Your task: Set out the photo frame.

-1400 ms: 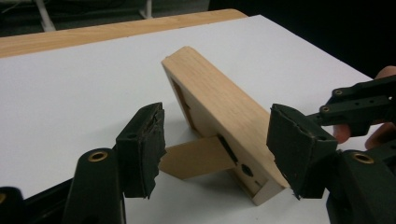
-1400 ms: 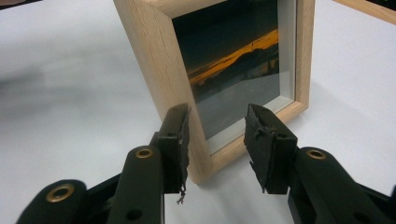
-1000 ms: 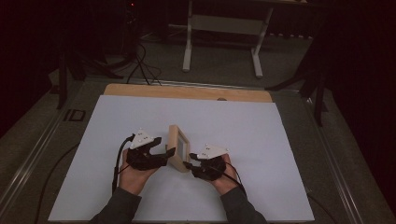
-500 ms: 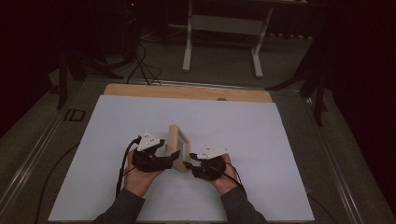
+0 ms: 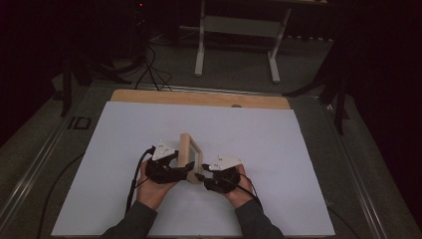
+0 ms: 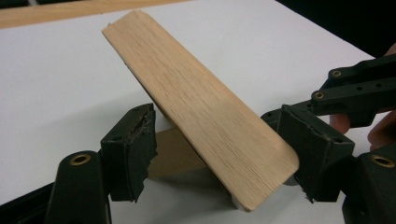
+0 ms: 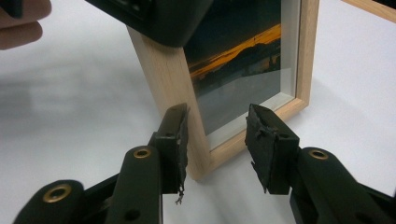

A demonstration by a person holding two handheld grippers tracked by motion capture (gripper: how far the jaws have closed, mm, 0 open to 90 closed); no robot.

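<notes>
Two grippers flank the picture frame [image 5: 190,157] standing near-centre on the white table [image 5: 278,149]: left gripper [image 5: 185,170] parted around its back stand, right gripper [image 5: 200,178] parted around its near corner.

surface: white table [image 5: 278,149] | on it: wooden picture frame [image 5: 190,157], standing upright, near front edge

Both hands low, facing inward: left tongs [image 5: 185,171] and right tongs [image 5: 200,175] with jaws spread apart.
</notes>
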